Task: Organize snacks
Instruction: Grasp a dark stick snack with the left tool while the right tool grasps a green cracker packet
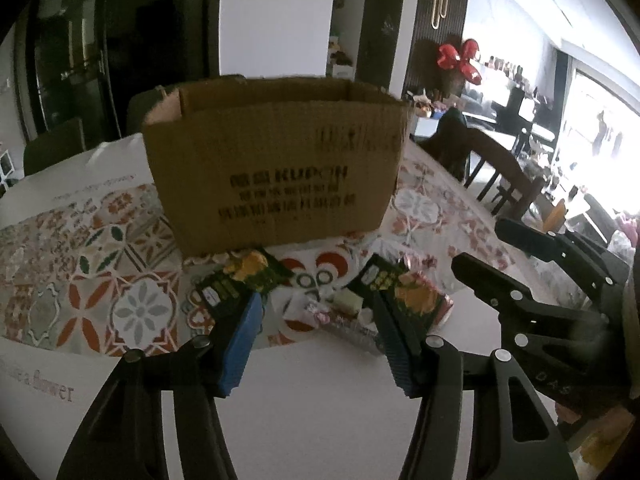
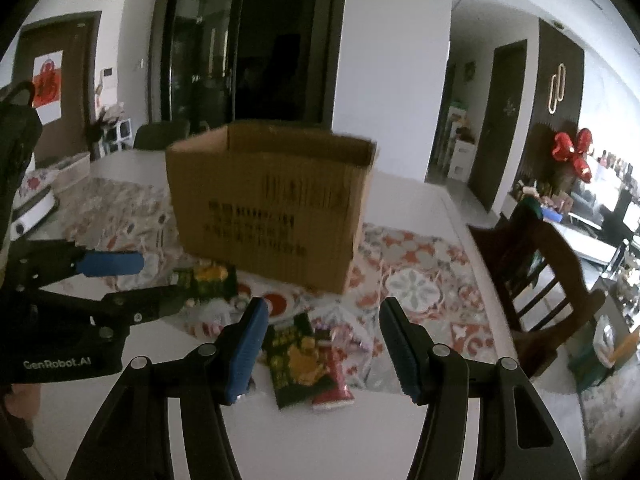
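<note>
On the patterned tablecloth, just past both grippers, stands an open cardboard box w/ dark print on its near face. "KUDON"-like letters show in the left wrist view, but the rows under them are too blurred to read; in the right wrist view the print is smeared too. Box inside is hidden from both cams.

Left gripper: blue pads spread wide, nothing betw. them. Near its left pad lies a dark green snack pack w/ yellow art, label unreadable. By its right pad is a second green pack beside pinkish wrapped sweets, details too soft to make out.

Right gripper: jaws also apart, gripping nothing. Betw. its fingers, on the cloth, lies the second green pack touching a red packet; text on both is illegible. Farther left, the first green pack sits near the box's front corner.

Other writing: "GenRobot.AI" on the left gripper body in the right view; "DAS" partly seen on the right gripper body in the left view, rest cut off. Cloth edge near left shows "...a flower", start cut off.

Right of the table, a wooden chair stands. Far right, a red balloon, and the window glare washes out that area.
</note>
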